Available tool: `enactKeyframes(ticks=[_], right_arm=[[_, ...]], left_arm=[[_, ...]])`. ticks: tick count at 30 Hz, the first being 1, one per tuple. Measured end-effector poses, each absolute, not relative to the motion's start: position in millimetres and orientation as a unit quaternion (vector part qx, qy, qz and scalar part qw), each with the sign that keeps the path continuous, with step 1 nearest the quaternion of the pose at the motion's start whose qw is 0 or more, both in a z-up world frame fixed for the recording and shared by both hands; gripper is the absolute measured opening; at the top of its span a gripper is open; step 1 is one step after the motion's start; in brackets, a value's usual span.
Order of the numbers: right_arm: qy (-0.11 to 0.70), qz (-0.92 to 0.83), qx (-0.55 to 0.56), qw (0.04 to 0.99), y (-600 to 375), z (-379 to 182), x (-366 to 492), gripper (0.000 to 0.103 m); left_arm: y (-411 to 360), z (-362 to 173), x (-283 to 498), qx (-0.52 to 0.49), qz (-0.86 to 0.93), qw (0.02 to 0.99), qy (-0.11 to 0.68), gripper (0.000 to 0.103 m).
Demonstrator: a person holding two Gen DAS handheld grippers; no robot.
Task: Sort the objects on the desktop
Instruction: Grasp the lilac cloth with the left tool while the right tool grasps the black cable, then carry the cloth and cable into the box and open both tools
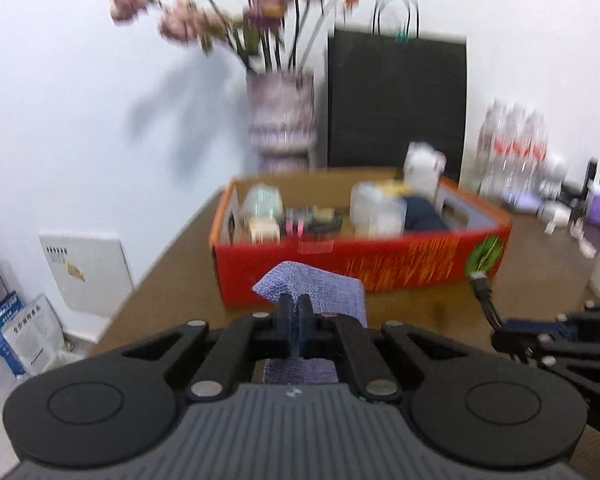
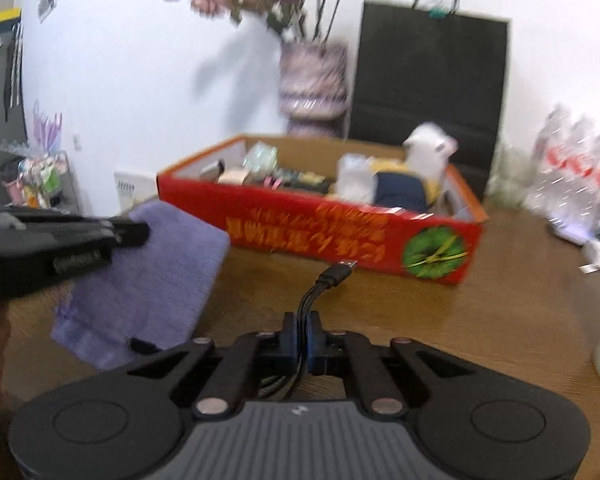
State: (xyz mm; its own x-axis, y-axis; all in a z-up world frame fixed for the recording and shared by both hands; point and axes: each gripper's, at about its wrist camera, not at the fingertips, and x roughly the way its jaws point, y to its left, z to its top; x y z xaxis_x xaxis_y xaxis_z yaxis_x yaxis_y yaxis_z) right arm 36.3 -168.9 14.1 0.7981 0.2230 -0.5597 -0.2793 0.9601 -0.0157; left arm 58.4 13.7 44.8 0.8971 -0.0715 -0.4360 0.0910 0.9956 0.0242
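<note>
Left gripper (image 1: 299,308) clenching purple cloth (image 1: 320,288), right gripper (image 2: 300,330) pinching black USB cable (image 2: 332,276), both nearing red box (image 2: 340,232) (already crowded); risking cable slipping, cloth snagging rim.

The right gripper (image 2: 300,326) had its jaws clamped on a thin black USB cable (image 2: 327,280) above the brown wooden bench (image 2: 500,300). To its left, the left gripper (image 2: 134,232) pinched a purple knitted cloth (image 2: 160,272). Behind stood a red cardboard box (image 2: 320,232) filled with blurred items.
</note>
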Motion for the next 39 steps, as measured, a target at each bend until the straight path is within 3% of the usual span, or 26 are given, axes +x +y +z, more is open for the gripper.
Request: enactKeyframes(ticks=[12,19,23,26,30,33,36,38,39], right_arm=[[0.200,0.090,-0.054,0.974,-212,83,16,0.002],[0.130,0.102,-0.060,0.984,-209,135,65,0.002],[0.137,0.117,-0.034,0.983,-212,150,123,0.002],[0.168,0.116,-0.031,0.978,-209,136,174,0.002],[0.257,0.103,0.007,0.961,-212,82,238,0.002],[0.305,0.078,0.006,0.949,-212,38,255,0.002],[0.314,0.065,-0.003,0.947,-213,17,257,0.002],[0.316,0.065,-0.004,0.947,-213,18,259,0.011],[0.321,0.060,-0.009,0.945,-213,20,259,0.015]], left_arm=[[9,118,57,0.001,-0.064,0.988,0.142,0.003],[15,157,119,-0.055,-0.078,0.986,0.133,0.003],[14,162,172,-0.109,-0.106,0.974,0.167,0.003],[4,140,222,-0.128,-0.108,0.964,0.208,0.003],[-3,72,290,-0.135,-0.080,0.939,0.306,0.003],[-6,40,299,-0.127,-0.057,0.943,0.301,0.004],[-10,30,300,-0.113,-0.061,0.943,0.308,0.010],[-12,34,293,-0.092,-0.073,0.946,0.301,0.014],[-13,40,292,-0.082,-0.075,0.949,0.296,0.028]])
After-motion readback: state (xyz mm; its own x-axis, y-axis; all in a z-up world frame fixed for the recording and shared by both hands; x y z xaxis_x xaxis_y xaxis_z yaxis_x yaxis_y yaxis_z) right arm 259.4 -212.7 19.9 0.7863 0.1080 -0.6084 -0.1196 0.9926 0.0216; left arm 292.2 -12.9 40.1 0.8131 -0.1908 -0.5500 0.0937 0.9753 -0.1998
